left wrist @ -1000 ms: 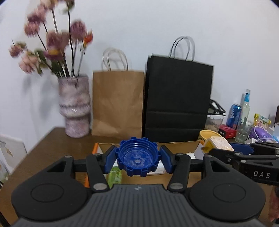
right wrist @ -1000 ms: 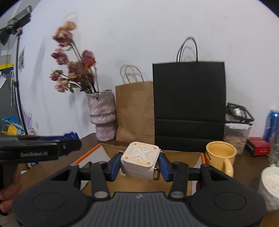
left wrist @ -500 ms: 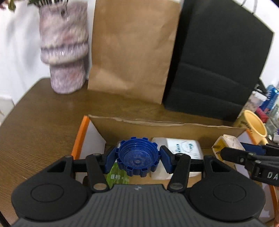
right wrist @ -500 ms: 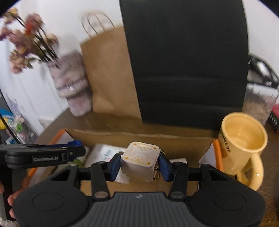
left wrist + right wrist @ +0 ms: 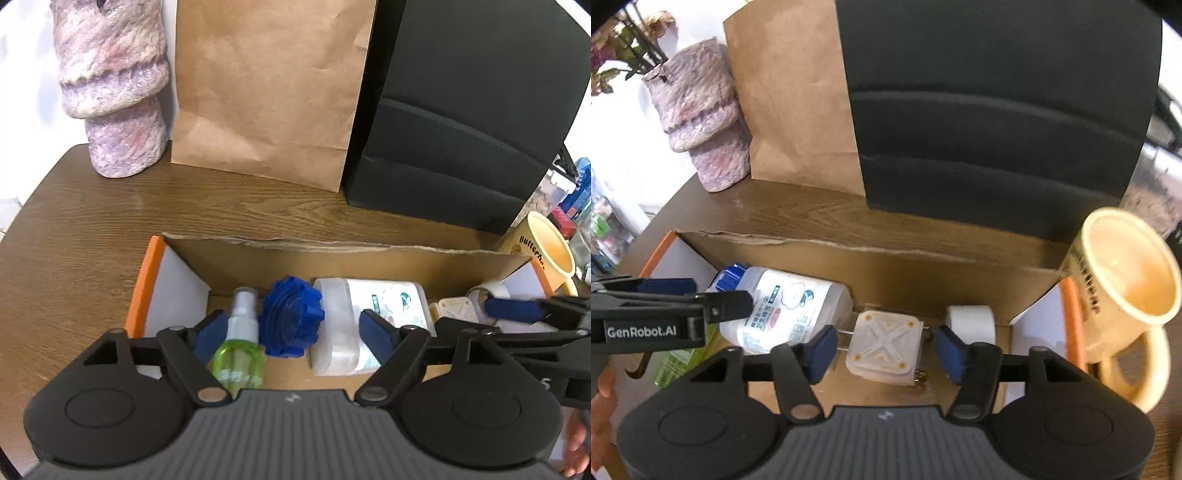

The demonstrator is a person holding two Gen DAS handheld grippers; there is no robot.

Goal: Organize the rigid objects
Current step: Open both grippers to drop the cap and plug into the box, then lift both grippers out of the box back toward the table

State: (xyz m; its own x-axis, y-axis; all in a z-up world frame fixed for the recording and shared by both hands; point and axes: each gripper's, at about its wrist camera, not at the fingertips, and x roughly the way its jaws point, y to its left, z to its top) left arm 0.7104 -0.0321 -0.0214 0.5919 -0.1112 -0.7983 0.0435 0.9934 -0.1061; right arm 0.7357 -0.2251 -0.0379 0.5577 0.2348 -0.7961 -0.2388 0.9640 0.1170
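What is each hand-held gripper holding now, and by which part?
Nothing. The left hand-held gripper is open around the blue cap, and the right hand-held gripper is open around the white plug adapter; both lie in the box.

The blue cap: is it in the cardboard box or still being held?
In the box. The blue cap lies between a green bottle and a white bottle, with the left hand-held gripper open.

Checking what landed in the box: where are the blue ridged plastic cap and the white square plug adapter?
blue ridged plastic cap [image 5: 291,321], left wrist view, its domed top.
white square plug adapter [image 5: 884,343], right wrist view, its X-embossed face.
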